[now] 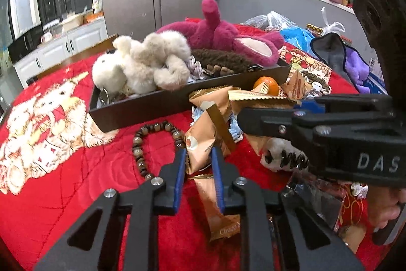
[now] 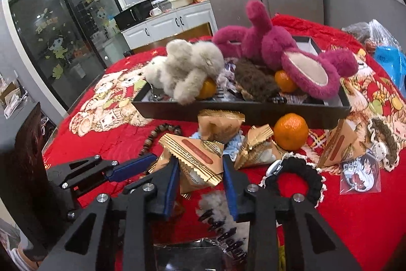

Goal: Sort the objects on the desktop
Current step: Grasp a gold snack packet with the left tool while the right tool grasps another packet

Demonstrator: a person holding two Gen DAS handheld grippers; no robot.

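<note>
Pinching one tan snack packet (image 1: 200, 146) each, the left gripper (image 1: 197, 164) and the right gripper (image 2: 200, 169) have their jaws pressed in on the crinkled wrappers — a sensible hold, I judge, for lifting light foil without tearing it. The packets lie in a loose heap with a mandarin (image 2: 291, 131) on the red cloth of the worktop (image 1: 76, 182), just in front of the dark tray (image 2: 253, 109) near its far edge — already stacked with plush toys (image 2: 192, 67), so likely the sorting place.
</note>
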